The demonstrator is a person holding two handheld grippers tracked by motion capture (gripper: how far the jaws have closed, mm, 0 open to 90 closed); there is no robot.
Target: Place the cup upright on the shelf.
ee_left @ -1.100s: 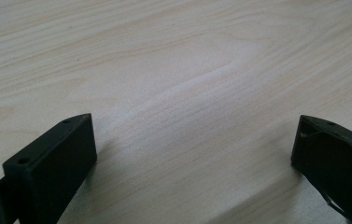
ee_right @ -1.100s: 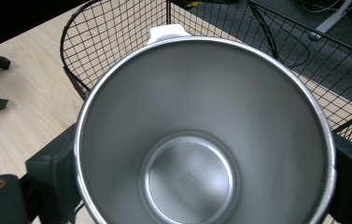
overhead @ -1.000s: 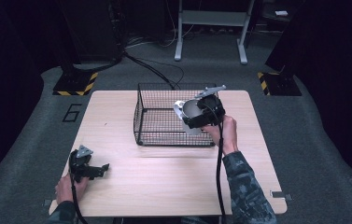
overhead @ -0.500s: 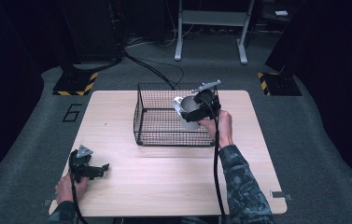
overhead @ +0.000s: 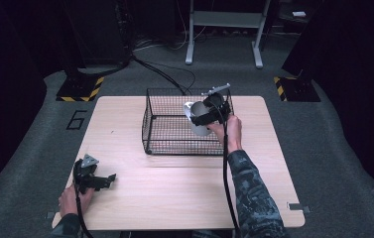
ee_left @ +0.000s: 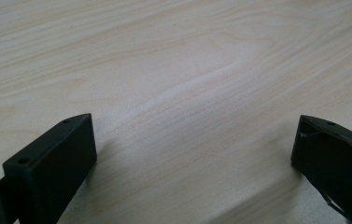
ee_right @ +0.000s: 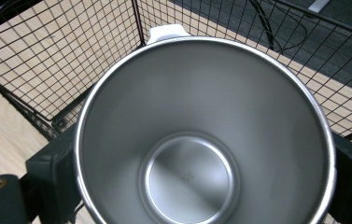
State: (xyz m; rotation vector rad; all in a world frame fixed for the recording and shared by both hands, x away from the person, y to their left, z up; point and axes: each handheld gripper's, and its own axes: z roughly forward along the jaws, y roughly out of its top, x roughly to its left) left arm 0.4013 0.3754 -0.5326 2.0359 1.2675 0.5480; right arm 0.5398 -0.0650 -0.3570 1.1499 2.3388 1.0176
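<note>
Over the last second the right gripper (overhead: pixel 205 115), jaws clamped on the sides of the round stainless-steel cup (overhead: pixel 198 118), has carried it from the near right wall in over the black wire basket (overhead: pixel 155 131), so lowering and release look next, while the left gripper (overhead: pixel 106 178) rests wide open and empty on the pale wooden table (overhead: pixel 174 193).

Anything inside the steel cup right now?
Nothing: the right gripper view looks straight into the cup and shows bare metal down to its base. The wire basket lies behind it; the basket floor under the cup is covered.
</note>
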